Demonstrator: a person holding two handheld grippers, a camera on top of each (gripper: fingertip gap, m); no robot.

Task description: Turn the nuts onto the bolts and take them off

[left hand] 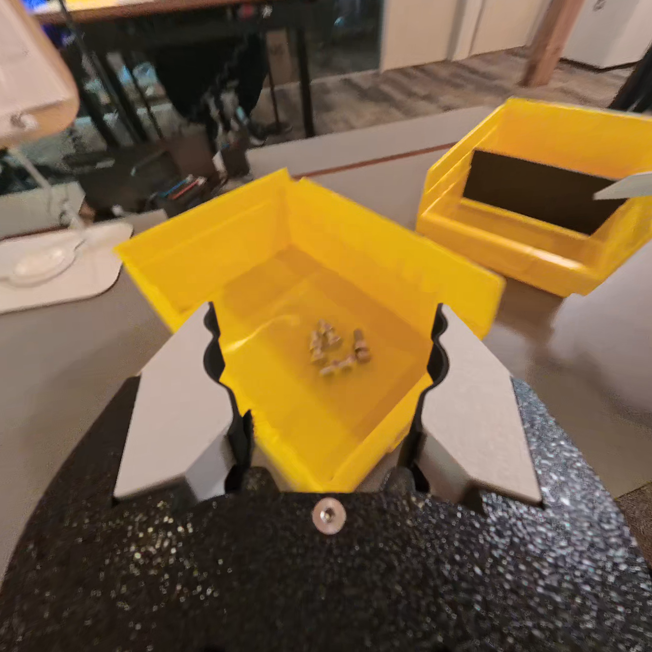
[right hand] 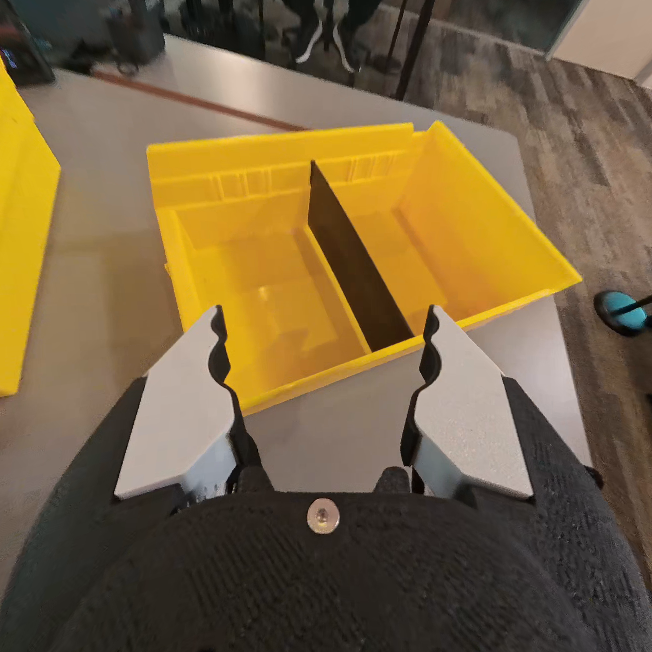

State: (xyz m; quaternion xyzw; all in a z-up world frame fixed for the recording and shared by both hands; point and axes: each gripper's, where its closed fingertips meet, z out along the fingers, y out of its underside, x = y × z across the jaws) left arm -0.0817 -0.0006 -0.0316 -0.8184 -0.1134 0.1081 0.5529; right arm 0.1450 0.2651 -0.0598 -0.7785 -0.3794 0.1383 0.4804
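A small pile of metal bolts with nuts (left hand: pixel 337 349) lies on the floor of a yellow bin (left hand: pixel 211 247). My left gripper (left hand: pixel 324 310) is open and empty, held above this bin with the pile between its grey fingers (left hand: pixel 180 388). A second yellow bin (right hand: pixel 476 225) with a black divider (right hand: pixel 349 261) stands to the right; both its compartments look empty. My right gripper (right hand: pixel 324 310) is open and empty, held above this bin's near edge. The second bin also shows in the left wrist view (left hand: pixel 529 254), with a tip of the right gripper (left hand: pixel 624 187) over it.
The bins stand on a grey table (right hand: pixel 106 282). A white lamp base (left hand: pixel 53 268) sits at the table's left. The first bin's side (right hand: pixel 21 247) shows at the left of the right wrist view. The table's right edge drops to a carpeted floor (right hand: pixel 599 176).
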